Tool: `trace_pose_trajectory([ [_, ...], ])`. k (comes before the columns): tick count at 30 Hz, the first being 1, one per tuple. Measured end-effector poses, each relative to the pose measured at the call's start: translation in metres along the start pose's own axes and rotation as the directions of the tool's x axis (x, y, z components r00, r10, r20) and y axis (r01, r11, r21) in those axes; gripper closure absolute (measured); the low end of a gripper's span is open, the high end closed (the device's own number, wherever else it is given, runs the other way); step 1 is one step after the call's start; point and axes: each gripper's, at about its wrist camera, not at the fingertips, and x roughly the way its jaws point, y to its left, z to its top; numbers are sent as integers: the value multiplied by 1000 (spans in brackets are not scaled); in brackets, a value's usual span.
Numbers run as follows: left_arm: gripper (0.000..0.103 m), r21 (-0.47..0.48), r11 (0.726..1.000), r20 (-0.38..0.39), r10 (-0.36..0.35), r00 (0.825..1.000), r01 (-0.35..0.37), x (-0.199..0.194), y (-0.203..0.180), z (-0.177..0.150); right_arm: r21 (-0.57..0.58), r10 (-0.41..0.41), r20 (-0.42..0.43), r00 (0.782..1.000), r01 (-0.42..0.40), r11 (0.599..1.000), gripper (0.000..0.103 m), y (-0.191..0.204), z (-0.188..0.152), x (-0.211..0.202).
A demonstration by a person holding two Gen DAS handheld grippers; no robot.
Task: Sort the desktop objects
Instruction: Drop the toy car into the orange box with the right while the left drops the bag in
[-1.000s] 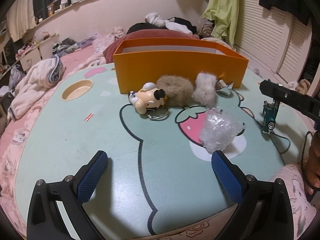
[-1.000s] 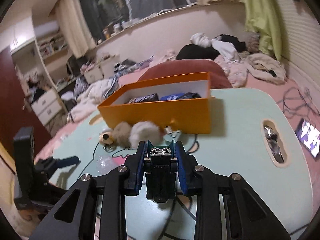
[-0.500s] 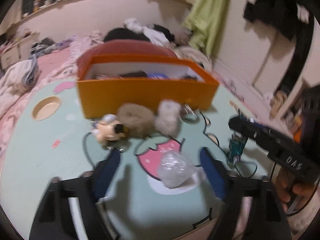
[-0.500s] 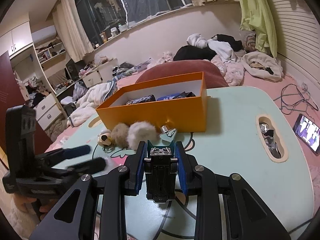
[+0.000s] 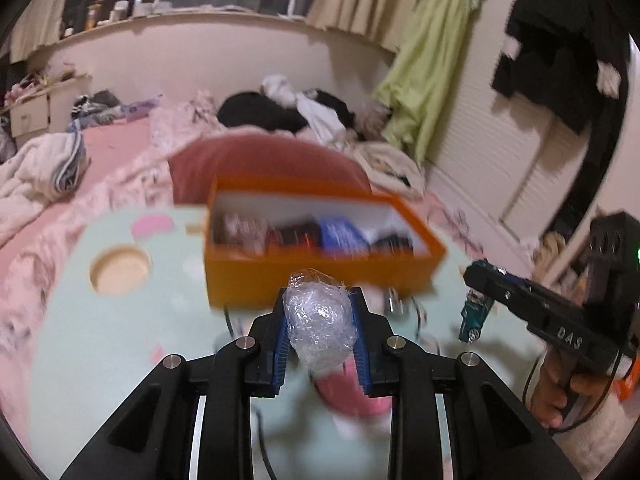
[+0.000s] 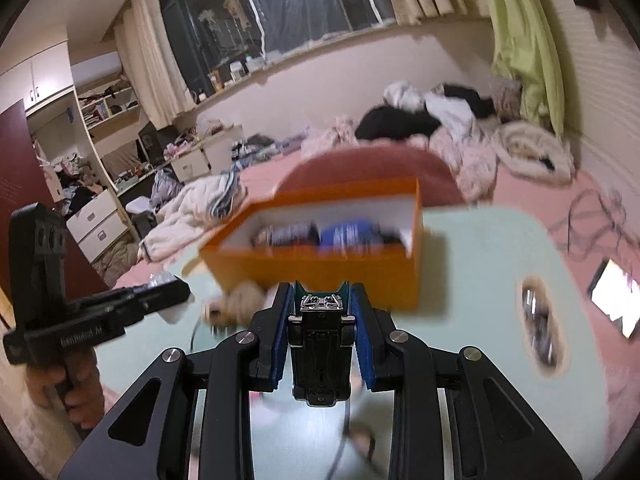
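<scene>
Left gripper (image 5: 320,336) squeezes a crinkly ball of clear plastic wrap (image 5: 320,322) between its bumpy blue pads, up above the mint-green table (image 5: 120,340). Right gripper (image 6: 320,336) pinches a small, hard toy car (image 6: 320,344). Behind both sits the orange cardboard box (image 5: 320,276).

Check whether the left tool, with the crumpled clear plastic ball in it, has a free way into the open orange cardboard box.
Probably yes. The left tool is shut on the crumpled clear plastic ball and held above the table, and the open orange cardboard box sits straight ahead with no lid. Nothing shows between them; the box already holds items, with room left.
</scene>
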Motion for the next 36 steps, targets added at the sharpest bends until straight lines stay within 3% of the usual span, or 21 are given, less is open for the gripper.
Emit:
trace_pose_trajectory([
  [4,77,-65,998,59,24,998,-20,15,15,50,-23,-7,50,999,8,1000,73,4,42,18],
  [6,69,-96,994,60,54,997,-48,29,23,62,-11,-12,46,999,12,1000,73,2,54,33],
  [8,19,-128,986,4,108,994,-107,53,30,66,29,-55,24,998,54,998,71,-6,62,53],
  [9,13,-144,980,-34,130,991,-134,68,35,62,55,-60,7,998,59,997,61,-11,63,60],
  [10,13,-152,979,-54,132,990,-139,74,38,57,92,-55,-22,998,57,994,45,-18,61,69],
  [12,13,-146,977,-77,144,987,-154,84,44,44,170,-57,-76,995,70,983,37,-33,52,83],
  [13,13,-141,978,-92,144,985,-156,88,46,37,203,-60,-88,994,77,976,37,-41,46,86],
  [15,12,-141,978,-122,137,983,-153,93,51,23,202,-51,-25,998,55,978,36,-47,34,79],
  [19,12,-214,972,-83,84,993,-100,85,64,7,70,-107,-28,994,108,992,36,-30,25,72],
  [25,12,-186,978,-59,90,994,-99,72,60,3,-41,-166,-44,985,164,986,33,-8,14,66],
  [29,12,-221,974,-65,35,997,-49,68,65,-2,-119,-244,-68,967,235,965,33,6,8,65],
  [33,12,-292,956,-75,-31,997,7,65,70,-13,-109,-227,-75,971,219,970,33,6,5,57],
  [36,12,-294,955,-80,-55,995,29,60,67,-19,-108,-219,-80,972,210,972,33,2,5,53],
])
